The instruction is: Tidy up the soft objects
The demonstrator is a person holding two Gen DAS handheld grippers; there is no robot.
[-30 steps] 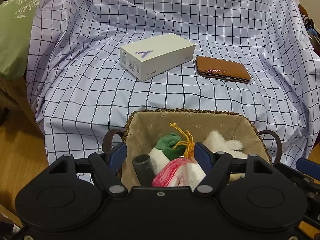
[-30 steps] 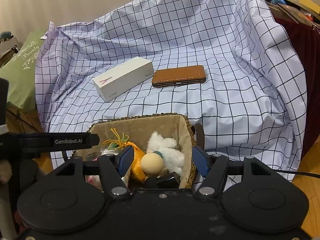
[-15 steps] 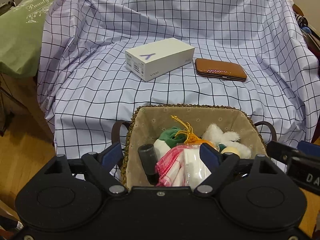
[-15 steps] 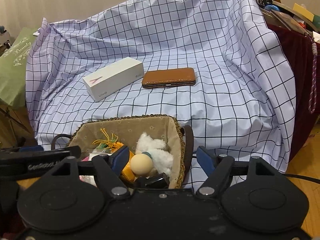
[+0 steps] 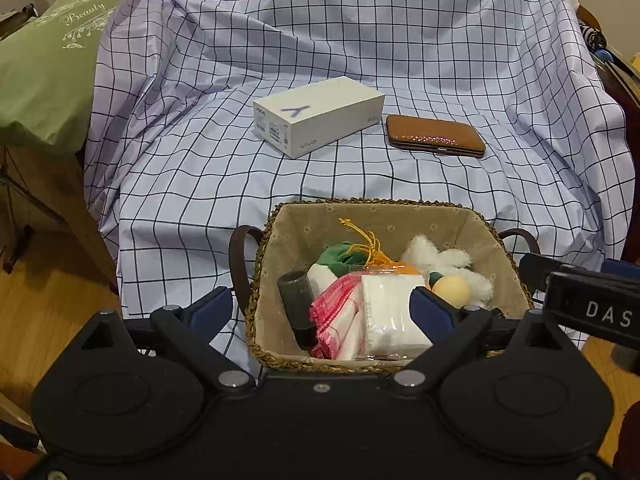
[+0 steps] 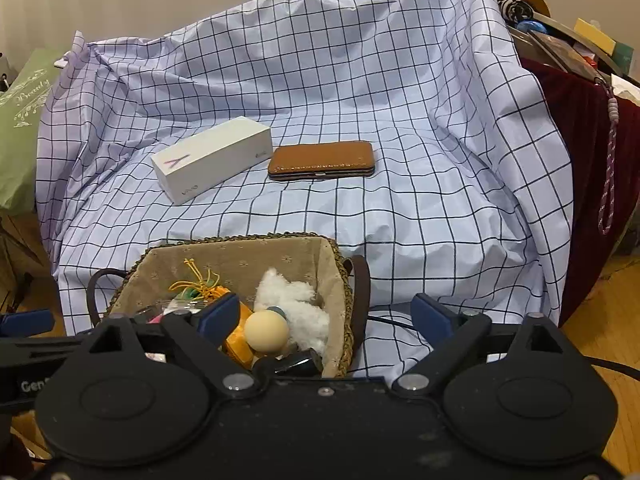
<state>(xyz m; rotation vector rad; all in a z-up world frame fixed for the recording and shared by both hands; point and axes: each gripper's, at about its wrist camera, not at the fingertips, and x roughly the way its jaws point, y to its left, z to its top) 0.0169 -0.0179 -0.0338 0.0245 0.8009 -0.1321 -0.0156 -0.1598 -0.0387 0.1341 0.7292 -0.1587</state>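
Left gripper (image 5: 322, 308) first: through my left wrist camera its jaws are opening wide with nothing clamped, one blue pad outside the woven basket (image 5: 276, 216), the other over the wrapped white tissue pack (image 5: 394, 316). That pack lies directly ahead and below, its long axis running away from me, beside a pink-checked cloth (image 5: 336, 320) and a dark cylinder (image 5: 298, 304). Green cloth (image 5: 340, 256), white plush (image 5: 448, 260) and a cream ball (image 5: 452, 290) sit farther right.

Through my right wrist camera, the right gripper (image 6: 326, 314) is also opening, empty, straddling the basket's right wall. Ball and plush lie just ahead between its pads, so I judge this hand nearer to them, the left nearer the pack. A white phone box (image 6: 212, 158) and brown case (image 6: 322, 158) rest well beyond on the checked sheet (image 6: 400, 100).
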